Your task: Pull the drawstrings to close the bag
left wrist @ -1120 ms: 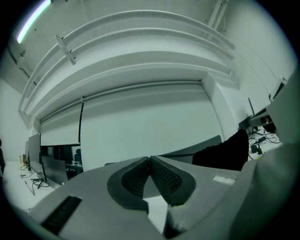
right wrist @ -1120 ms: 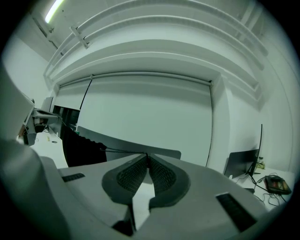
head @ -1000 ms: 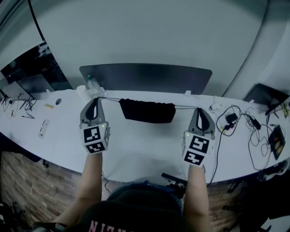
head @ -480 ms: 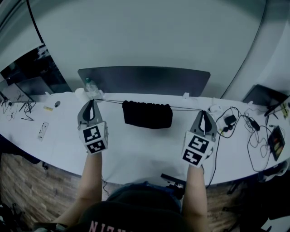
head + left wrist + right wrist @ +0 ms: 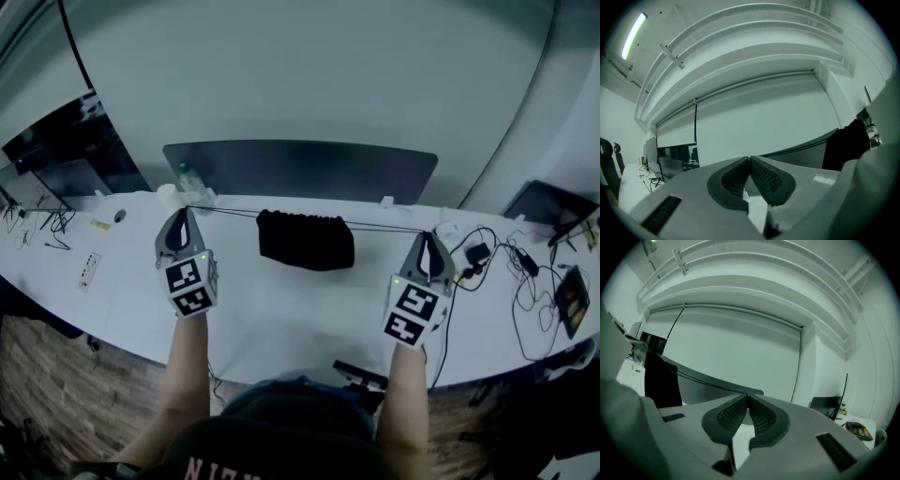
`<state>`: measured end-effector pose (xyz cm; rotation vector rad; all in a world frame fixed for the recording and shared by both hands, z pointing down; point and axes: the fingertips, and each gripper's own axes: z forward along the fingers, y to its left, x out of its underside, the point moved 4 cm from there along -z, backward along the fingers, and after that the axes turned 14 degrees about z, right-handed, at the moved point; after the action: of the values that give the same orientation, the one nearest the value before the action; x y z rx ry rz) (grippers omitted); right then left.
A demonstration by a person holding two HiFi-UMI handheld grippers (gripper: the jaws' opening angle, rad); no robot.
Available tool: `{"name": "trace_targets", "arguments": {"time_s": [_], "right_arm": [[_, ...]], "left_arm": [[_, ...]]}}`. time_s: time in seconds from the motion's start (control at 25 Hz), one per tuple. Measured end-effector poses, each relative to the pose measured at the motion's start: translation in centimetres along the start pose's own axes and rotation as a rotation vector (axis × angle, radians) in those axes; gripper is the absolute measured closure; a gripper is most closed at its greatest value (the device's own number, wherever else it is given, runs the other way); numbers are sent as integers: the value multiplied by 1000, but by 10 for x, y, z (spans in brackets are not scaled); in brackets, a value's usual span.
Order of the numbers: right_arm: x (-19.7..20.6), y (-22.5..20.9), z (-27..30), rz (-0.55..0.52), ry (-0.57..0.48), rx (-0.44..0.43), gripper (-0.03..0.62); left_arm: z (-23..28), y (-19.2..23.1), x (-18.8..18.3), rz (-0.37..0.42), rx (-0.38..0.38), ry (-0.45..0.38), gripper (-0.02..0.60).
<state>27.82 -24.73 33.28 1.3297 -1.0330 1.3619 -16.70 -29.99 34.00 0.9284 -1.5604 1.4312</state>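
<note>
A black drawstring bag (image 5: 307, 239) hangs bunched between two taut black drawstrings over the white table (image 5: 291, 309). My left gripper (image 5: 184, 212) is shut on the left drawstring (image 5: 225, 212), well left of the bag. My right gripper (image 5: 431, 234) is shut on the right drawstring (image 5: 389, 227), well right of it. In the left gripper view the bag (image 5: 846, 143) shows at the right edge, beyond the closed jaws of the gripper (image 5: 749, 158). In the right gripper view the bag (image 5: 661, 380) hangs at the left, and the string (image 5: 703, 378) runs to the gripper (image 5: 747, 394).
A dark divider panel (image 5: 300, 169) stands along the table's far edge. A plastic bottle (image 5: 187, 178) sits behind my left gripper. Cables and a charger (image 5: 487, 258) lie at the right, a power strip (image 5: 90, 269) and small items at the left.
Both grippers have moved outward, the left to the left and the right to the right. The strings have drawn tighter and the bag's mouth has bunched narrower.
</note>
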Motion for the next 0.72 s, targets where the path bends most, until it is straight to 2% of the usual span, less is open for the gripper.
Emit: {"name": "trace_targets", "arguments": {"time_s": [0.72], "right_arm": [[-2, -24, 0, 14, -2, 44, 585]], "left_arm": [[4, 23, 10, -19, -27, 5, 566]]}}
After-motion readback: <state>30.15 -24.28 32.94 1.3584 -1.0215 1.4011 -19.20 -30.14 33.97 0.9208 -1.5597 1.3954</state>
